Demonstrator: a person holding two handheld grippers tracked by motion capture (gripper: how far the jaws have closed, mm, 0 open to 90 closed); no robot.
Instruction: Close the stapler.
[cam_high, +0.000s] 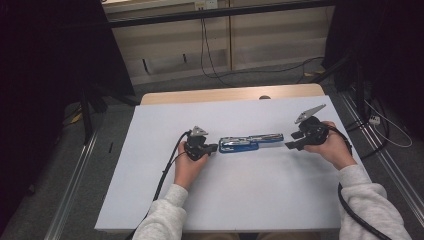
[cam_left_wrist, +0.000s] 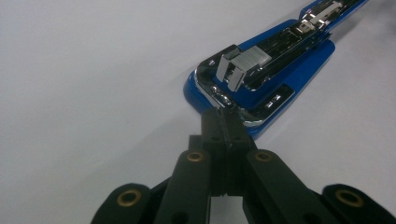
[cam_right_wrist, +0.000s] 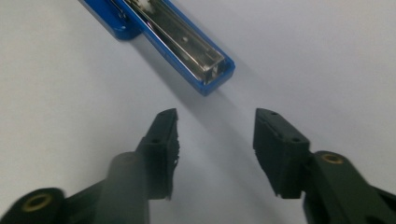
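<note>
Blue stapler (cam_high: 250, 142) lies flipped open mid-table, no brand readable. Left gripper (cam_left_wrist: 223, 122) is clenched tight at its base end; right gripper (cam_right_wrist: 215, 140) hangs released, just off its far tip.

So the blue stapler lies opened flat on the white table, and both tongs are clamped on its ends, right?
Not both. The left tongs are shut at the blue stapler's end, but the right gripper view shows the right tongs open, short of the stapler.
</note>
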